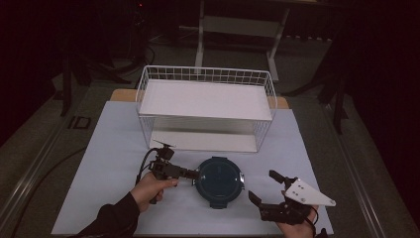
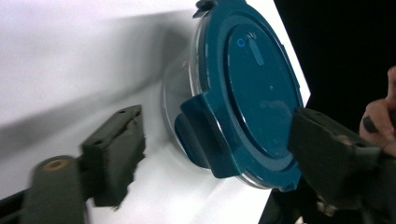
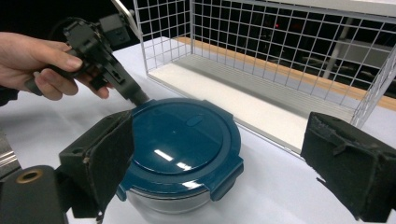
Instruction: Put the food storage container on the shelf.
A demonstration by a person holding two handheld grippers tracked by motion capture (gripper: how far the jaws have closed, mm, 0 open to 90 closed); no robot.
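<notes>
A round glass container with a dark teal clip-on lid (image 1: pixel 218 181) (image 2: pixel 252 93) (image 3: pixel 182 135) stands on the white table cover near the front. My left gripper (image 1: pixel 194 174) (image 2: pixel 219 158), turned on its side, is open at the container's left edge. One jaw is over the lid and the other is down beside the glass wall, with a lid clip between them. In the right gripper view the left gripper (image 3: pixel 133 95) meets the lid's far rim. My right gripper (image 1: pixel 262 184) (image 3: pixel 224 168) is open just right of the container, its jaws wide and holding nothing.
A white wire rack (image 1: pixel 205 106) (image 3: pixel 261 56) with an upper and a lower shelf stands behind the container, its open front facing me. The white table cover (image 1: pixel 114 148) has bare room to the left and right. Dark floor surrounds the table.
</notes>
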